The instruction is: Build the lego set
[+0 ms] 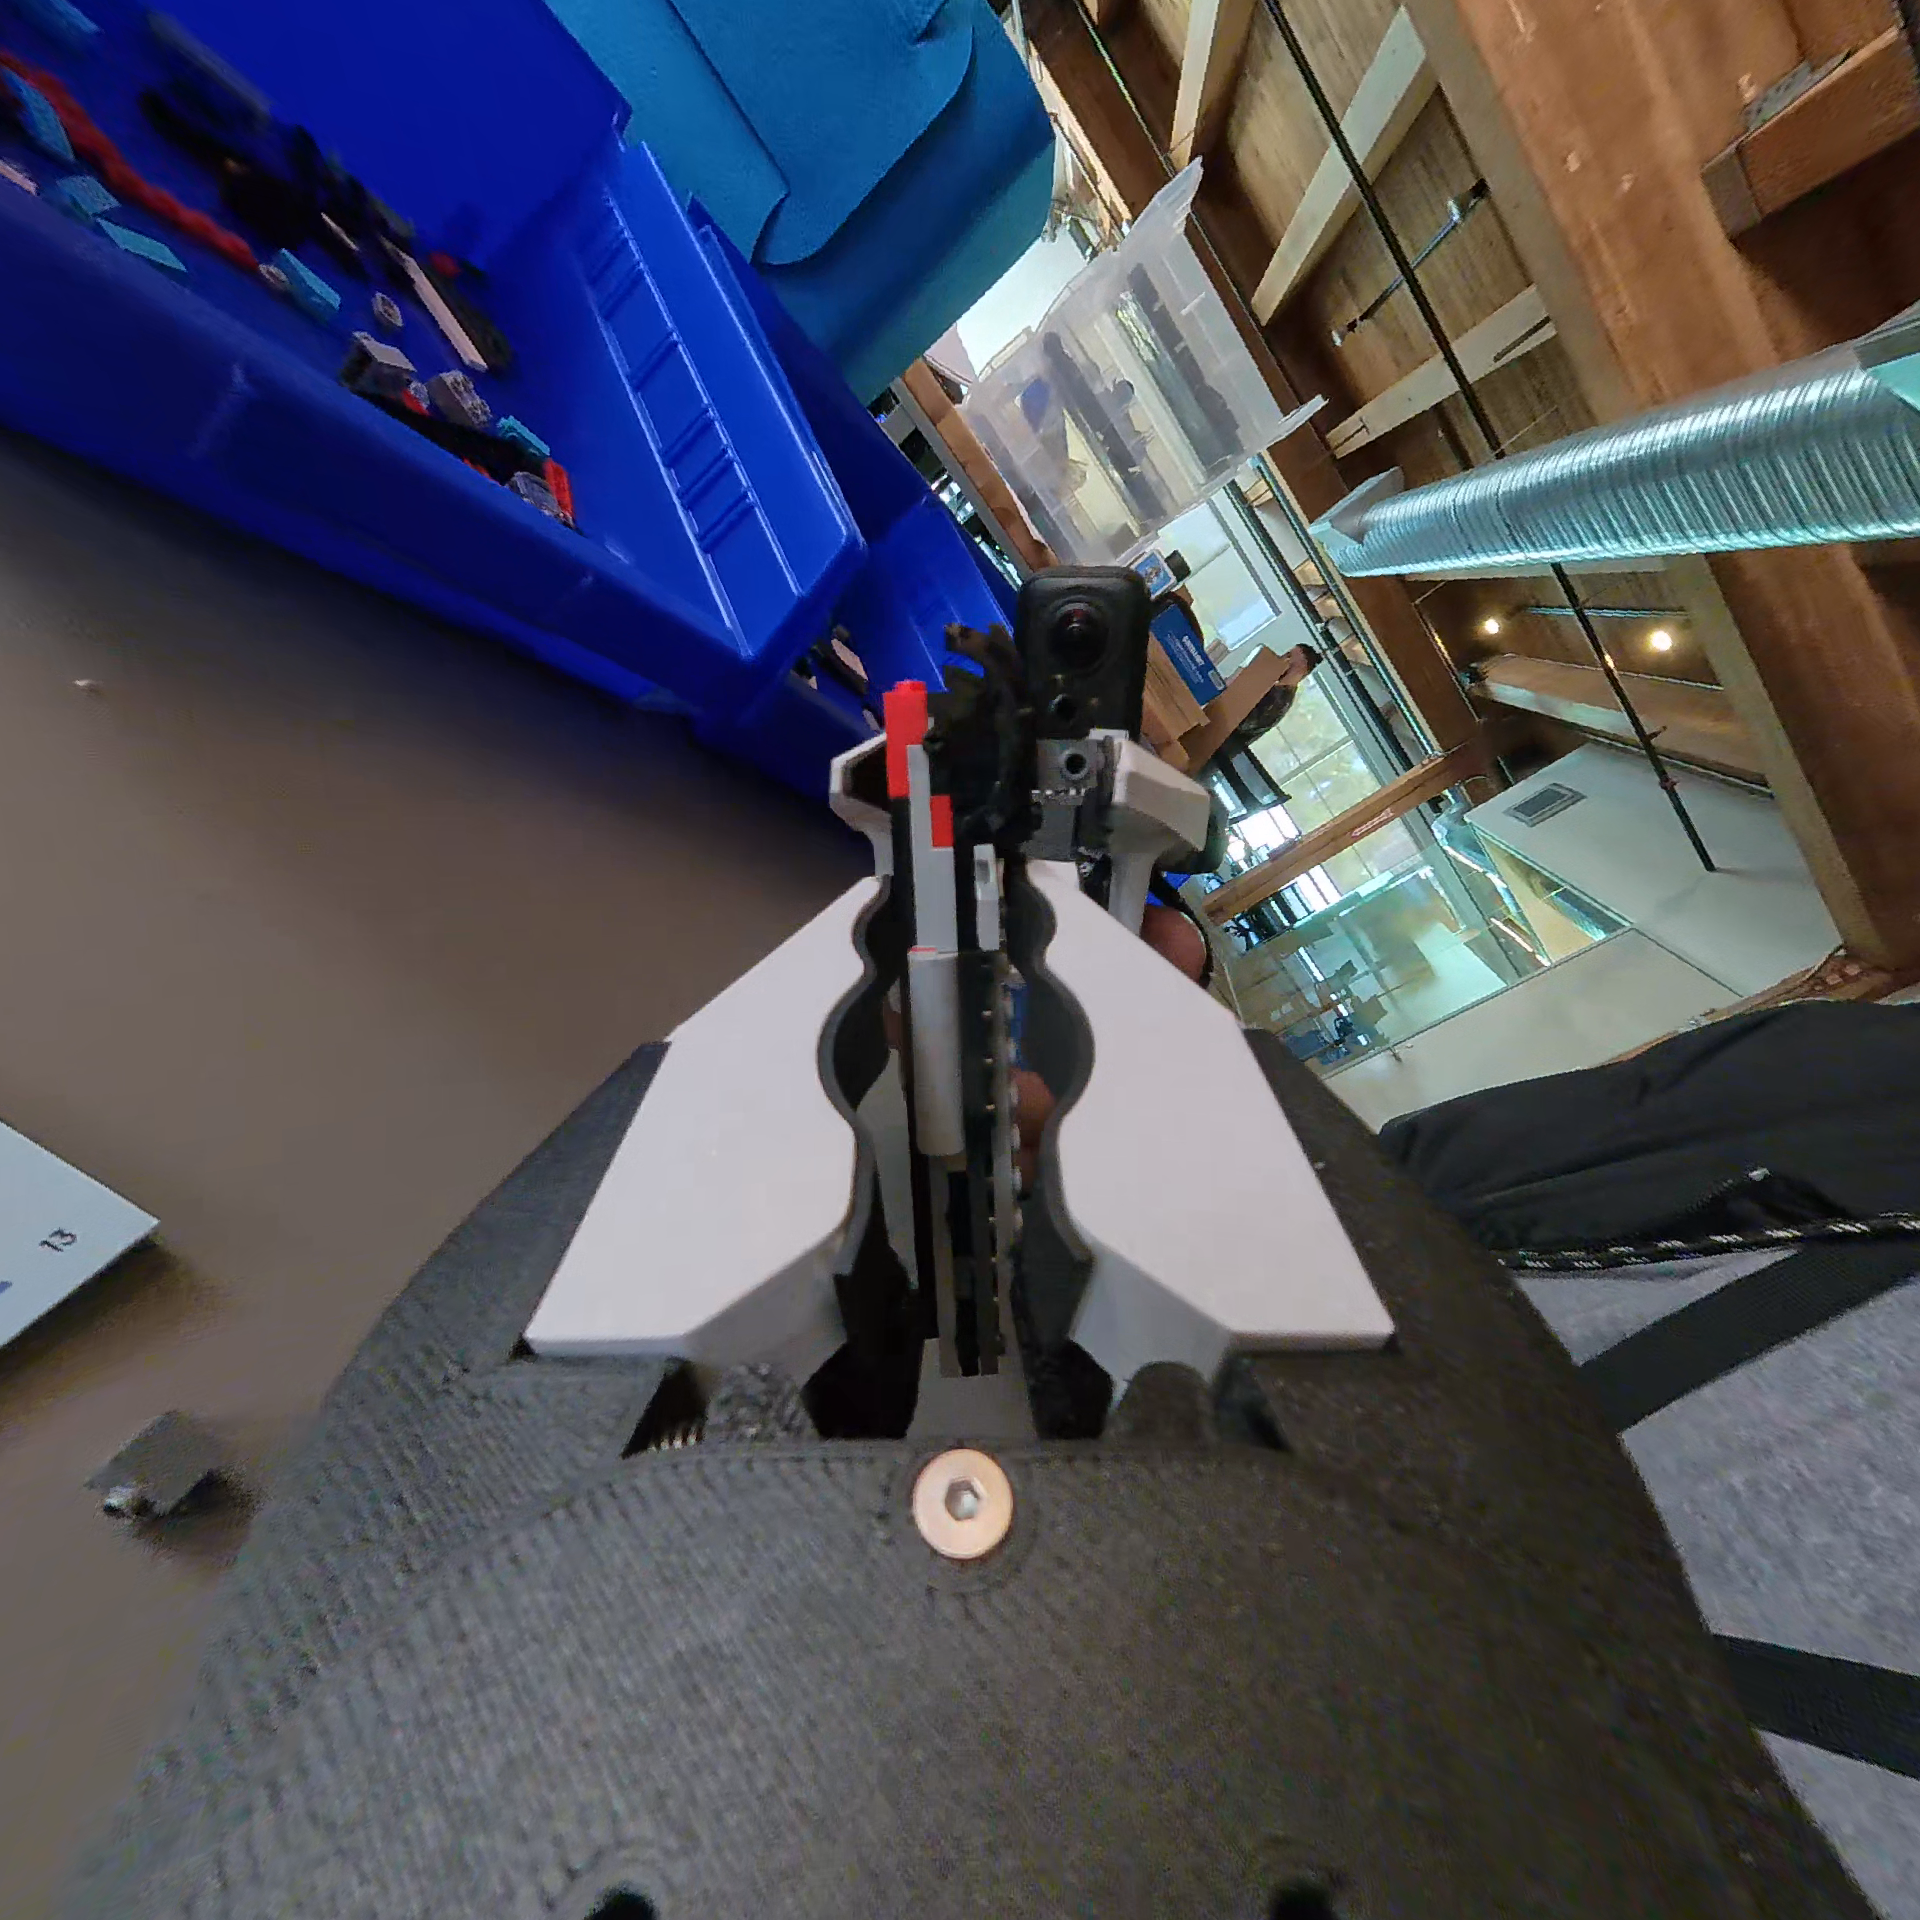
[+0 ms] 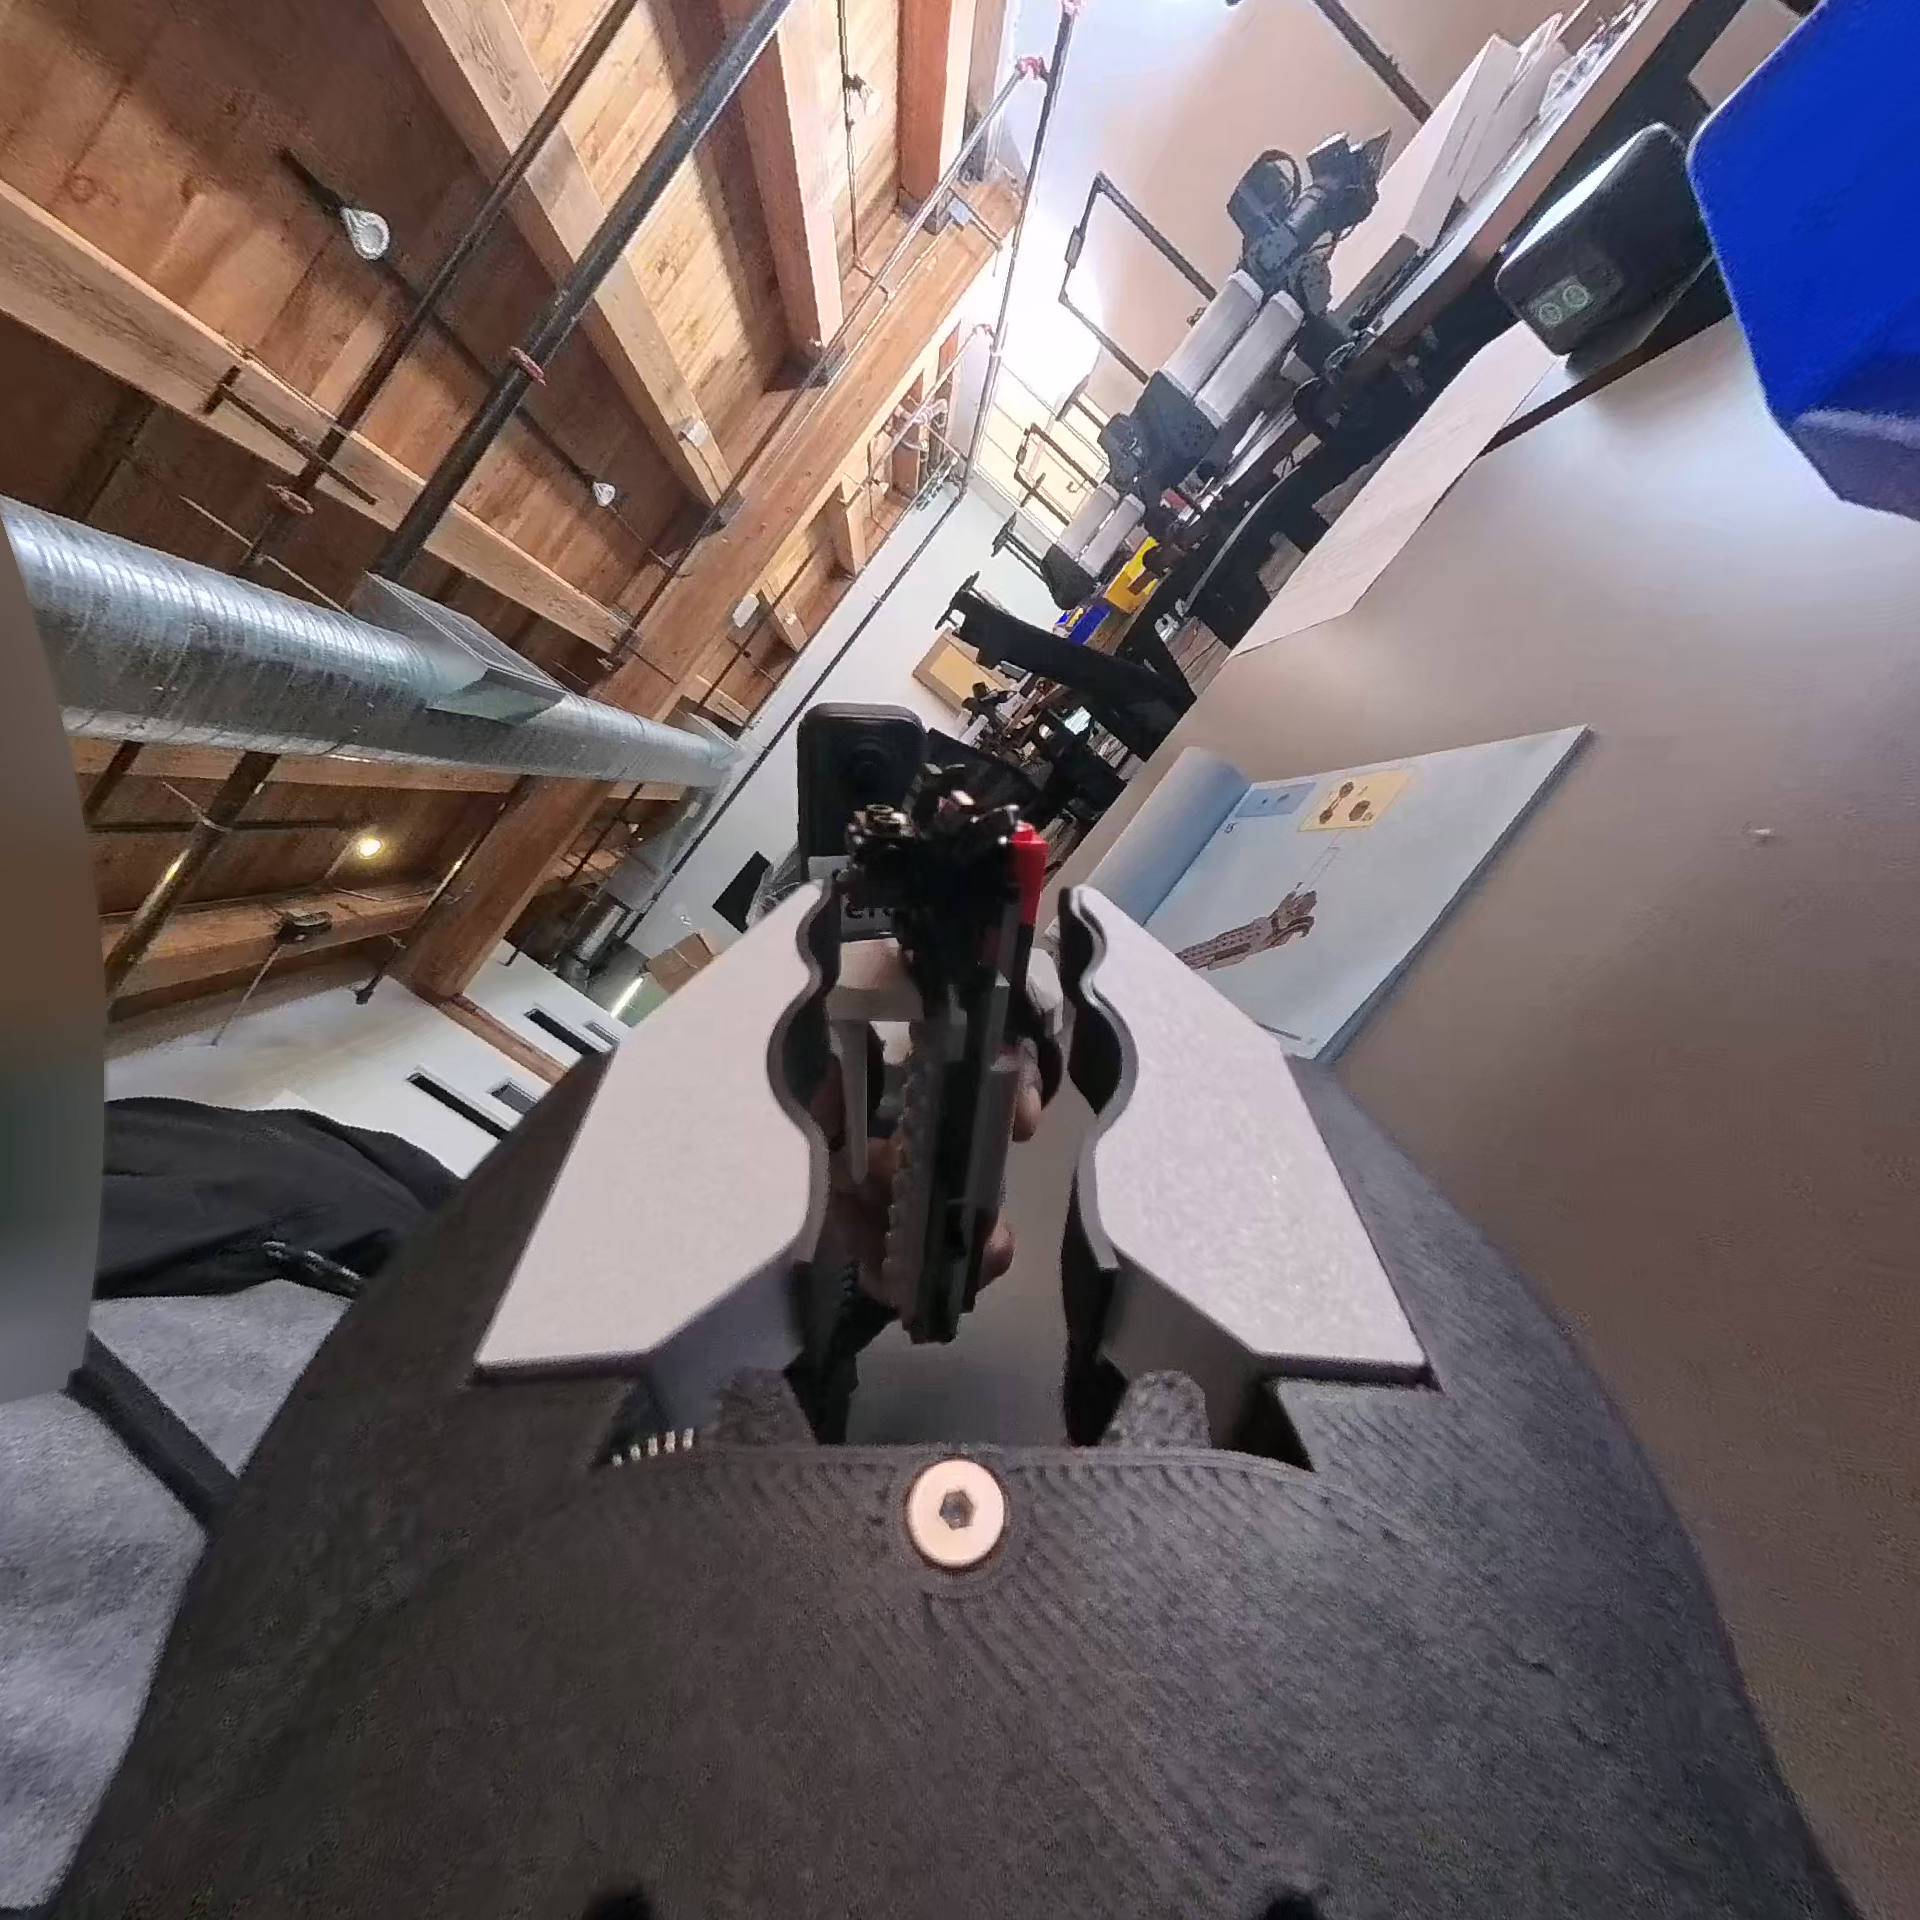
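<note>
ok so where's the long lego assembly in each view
Left wrist view: lego assembly sits at centre, running lengthwise between the left tongs, red tip far.
Right wrist view: it sits at centre, inside the right tongs, which stand wide.
Shared landmark: silver ceiling duct.

Bright window glare, strong fisheye warp, soft blur at edges.

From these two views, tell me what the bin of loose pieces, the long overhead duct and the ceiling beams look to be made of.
Blue bin: moulded plastic, glossy, by its sheen and ribbed wall.
Duct: sheet metal, probably galvanised, dull silver with fine spiral ridges.
Ceiling beams: unpainted wood, matte, with visible grain.
</note>
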`<state>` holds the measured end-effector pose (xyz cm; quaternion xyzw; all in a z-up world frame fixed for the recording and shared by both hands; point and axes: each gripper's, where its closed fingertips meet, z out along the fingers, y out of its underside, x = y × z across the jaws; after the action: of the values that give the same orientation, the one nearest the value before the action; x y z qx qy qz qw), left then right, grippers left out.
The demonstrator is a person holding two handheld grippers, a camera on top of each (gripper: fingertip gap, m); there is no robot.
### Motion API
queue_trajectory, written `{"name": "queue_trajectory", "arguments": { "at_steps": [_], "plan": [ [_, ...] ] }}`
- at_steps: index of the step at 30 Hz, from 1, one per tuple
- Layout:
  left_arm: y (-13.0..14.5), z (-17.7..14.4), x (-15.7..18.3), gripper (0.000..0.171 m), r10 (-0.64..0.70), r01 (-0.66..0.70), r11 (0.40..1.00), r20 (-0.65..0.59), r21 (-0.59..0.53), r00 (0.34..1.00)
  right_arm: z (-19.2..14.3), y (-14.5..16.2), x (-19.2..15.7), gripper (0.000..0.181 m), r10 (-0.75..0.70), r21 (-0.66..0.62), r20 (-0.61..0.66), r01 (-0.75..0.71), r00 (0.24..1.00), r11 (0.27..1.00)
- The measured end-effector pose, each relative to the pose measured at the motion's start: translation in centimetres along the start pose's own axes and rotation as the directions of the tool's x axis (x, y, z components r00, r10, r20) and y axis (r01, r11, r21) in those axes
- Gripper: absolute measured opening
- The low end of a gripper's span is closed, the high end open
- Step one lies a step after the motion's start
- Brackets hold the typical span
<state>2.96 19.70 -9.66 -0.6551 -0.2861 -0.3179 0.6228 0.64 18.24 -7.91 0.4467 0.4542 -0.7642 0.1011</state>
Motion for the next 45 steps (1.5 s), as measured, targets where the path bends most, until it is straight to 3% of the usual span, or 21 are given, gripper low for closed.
{"name": "queue_trajectory", "arguments": {
  "at_steps": [16,45],
  "plan": [
    [0.4,0.32,-0.13,0.02,0.09,-0.09,0.996,0.074,0.006,0.993,-0.19,0.05,-0.06,0.039,0.103,0.076,0.032,-0.105,0.994,0.992],
    [0.58,0.38,-0.28,0.02,0.081,-0.082,0.997,0.067,0.014,0.994,-0.27,0.21,0.26,0.039,0.145,0.072,0.017,-0.145,0.989,0.987]
  ]
}}
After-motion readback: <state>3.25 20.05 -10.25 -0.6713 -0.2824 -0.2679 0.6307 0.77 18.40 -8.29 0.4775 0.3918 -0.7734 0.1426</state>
